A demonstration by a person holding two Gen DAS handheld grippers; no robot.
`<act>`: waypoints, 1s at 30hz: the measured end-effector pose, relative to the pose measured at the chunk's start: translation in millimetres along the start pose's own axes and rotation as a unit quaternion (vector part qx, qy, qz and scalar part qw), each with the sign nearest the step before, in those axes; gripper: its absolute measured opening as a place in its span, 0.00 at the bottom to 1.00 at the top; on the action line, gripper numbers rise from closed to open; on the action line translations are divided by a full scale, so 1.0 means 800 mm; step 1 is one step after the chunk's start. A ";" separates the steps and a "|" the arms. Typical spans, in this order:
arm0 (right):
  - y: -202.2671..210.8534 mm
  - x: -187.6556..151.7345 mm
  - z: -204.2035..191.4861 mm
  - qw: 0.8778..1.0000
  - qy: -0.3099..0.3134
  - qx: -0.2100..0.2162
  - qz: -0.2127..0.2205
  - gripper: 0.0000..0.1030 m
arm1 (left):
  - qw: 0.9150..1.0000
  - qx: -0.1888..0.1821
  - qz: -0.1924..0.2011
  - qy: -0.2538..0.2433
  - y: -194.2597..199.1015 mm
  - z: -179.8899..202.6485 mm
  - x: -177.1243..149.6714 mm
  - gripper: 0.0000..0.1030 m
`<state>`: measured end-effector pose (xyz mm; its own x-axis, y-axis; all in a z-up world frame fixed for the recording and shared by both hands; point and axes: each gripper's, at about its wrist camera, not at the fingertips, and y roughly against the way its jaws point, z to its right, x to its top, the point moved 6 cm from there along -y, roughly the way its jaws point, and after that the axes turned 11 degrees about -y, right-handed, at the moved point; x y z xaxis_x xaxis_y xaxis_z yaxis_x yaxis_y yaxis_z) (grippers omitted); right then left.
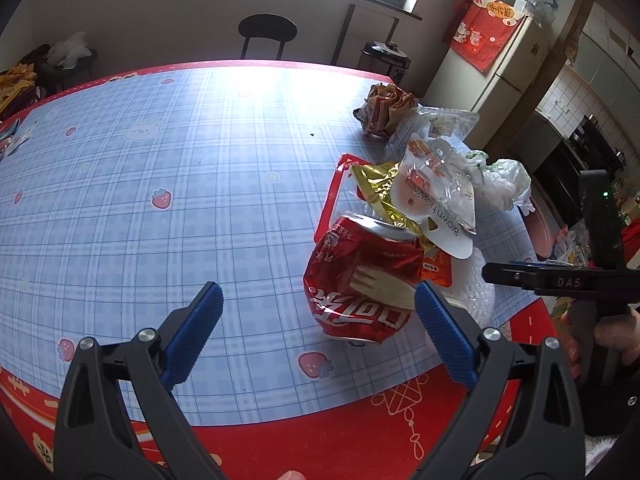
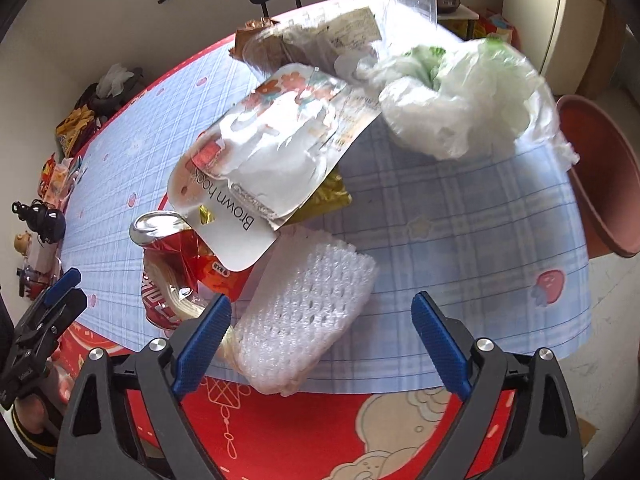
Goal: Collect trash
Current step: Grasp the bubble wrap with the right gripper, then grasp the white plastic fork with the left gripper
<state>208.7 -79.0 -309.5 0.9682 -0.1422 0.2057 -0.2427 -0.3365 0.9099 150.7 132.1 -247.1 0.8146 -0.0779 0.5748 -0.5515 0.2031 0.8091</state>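
Note:
A pile of trash lies near the table's right edge. A crushed red cola can (image 1: 360, 284) with a wooden fork (image 1: 380, 284) on it sits just ahead of my open, empty left gripper (image 1: 318, 312), nearer its right finger. Behind it lie a white "Brown hook" card pack (image 1: 436, 208), a gold wrapper (image 1: 376, 188) and a crumpled white plastic bag (image 1: 504, 180). My right gripper (image 2: 320, 332) is open and empty; white foam netting (image 2: 308, 312) lies between its fingers. The can (image 2: 164, 260), card pack (image 2: 260, 160) and bag (image 2: 464, 96) lie beyond.
A brown paper wrapper (image 1: 388, 108) and clear plastic box (image 1: 440, 124) lie farther back. A reddish-brown bin (image 2: 604, 176) stands off the table's right edge. Figurines (image 2: 40, 236) stand at the far left. A black stool (image 1: 267, 32) and a fridge (image 1: 500, 64) stand behind the table.

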 end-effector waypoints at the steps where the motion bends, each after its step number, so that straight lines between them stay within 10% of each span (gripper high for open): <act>1: -0.008 -0.002 0.000 1.000 -0.006 -0.001 -0.008 0.84 | 1.000 -0.005 -0.003 0.001 -0.002 0.001 0.001 0.84; 11: -0.030 -0.021 0.003 0.997 -0.025 0.046 -0.064 0.40 | 0.995 -0.091 -0.037 0.017 -0.022 0.048 -0.011 0.55; 30: -0.035 -0.031 -0.015 0.986 0.074 0.083 -0.123 0.35 | 0.960 -0.151 -0.104 0.210 -0.100 0.107 -0.031 0.47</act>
<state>192.3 -55.3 -336.0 0.9943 0.0956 0.0466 0.0067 -0.4932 0.8699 159.0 34.0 -315.5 0.9373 0.2394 0.2531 -0.3428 0.5042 0.7926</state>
